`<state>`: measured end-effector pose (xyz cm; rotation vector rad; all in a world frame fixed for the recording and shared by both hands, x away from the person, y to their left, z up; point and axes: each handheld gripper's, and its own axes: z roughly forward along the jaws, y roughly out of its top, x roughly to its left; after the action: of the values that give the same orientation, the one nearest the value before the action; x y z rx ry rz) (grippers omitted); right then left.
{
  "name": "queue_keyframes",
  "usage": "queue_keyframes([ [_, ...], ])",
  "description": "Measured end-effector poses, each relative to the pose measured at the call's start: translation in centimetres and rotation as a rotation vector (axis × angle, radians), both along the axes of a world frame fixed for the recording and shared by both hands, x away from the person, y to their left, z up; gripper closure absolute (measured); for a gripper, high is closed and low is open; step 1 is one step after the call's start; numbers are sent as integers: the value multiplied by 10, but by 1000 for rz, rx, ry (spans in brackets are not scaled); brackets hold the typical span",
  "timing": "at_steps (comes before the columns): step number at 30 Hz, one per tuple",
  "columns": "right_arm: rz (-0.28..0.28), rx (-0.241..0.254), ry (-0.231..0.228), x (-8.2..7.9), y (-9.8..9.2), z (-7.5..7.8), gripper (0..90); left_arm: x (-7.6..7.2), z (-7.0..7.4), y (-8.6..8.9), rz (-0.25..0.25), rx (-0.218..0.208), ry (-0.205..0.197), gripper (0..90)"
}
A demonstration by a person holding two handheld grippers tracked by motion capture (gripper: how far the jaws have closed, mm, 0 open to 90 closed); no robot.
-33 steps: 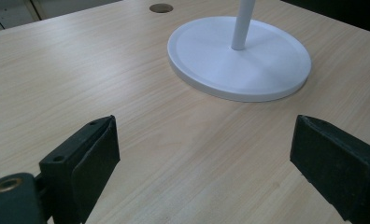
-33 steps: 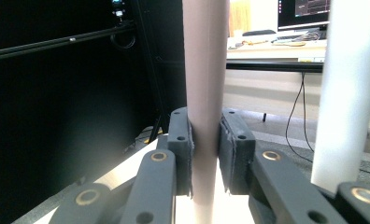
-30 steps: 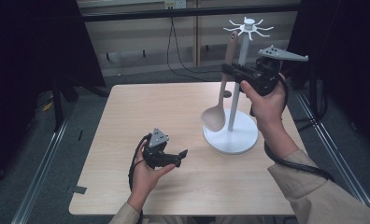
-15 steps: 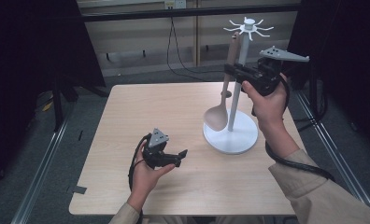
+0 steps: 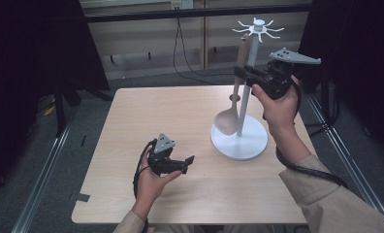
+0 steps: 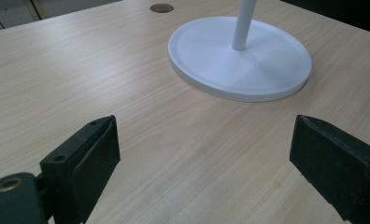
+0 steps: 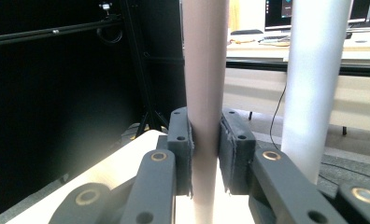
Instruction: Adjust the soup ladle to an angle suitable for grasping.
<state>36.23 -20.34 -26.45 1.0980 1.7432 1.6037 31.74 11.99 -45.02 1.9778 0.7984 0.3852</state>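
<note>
Dark curtains and black frame rails stand around a pale wooden desk point(image 5: 132, 121), which carries a white stand point(image 5: 239, 138) with a round base, a slim upright pole and a ring of hooks at its top.

A wooden spoon point(image 5: 231, 111) hangs almost upright just beside the pole, bowl downward, its bowl low over the base; whether its top rests on a hook cannot be told. The right gripper point(image 5: 245, 75), held high in the person's right hand, has its jaws clamped on the spoon's handle; the right gripper view shows both pads point(image 7: 185, 149) pressed against the handle, with the pole just beside it.

The left gripper point(image 5: 187, 162) rests low over the near part of the desk, well apart from the stand, its jaws wide apart with nothing between them.
</note>
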Motion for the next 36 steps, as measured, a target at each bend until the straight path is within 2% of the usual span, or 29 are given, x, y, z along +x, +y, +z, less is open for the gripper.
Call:
queue_keyframes([
  [7,-8,-8,-3,0,0,0,765,0,0,0,0,-1,0,84],
  [24,-11,-23,-46,1,0,-2,744,0,-3,3,-6,9,5,85],
  [30,-12,-26,-56,1,1,-2,691,1,-5,6,-1,8,10,85],
  [36,-28,-24,-53,-1,5,-4,593,4,-5,7,-4,0,12,85],
])
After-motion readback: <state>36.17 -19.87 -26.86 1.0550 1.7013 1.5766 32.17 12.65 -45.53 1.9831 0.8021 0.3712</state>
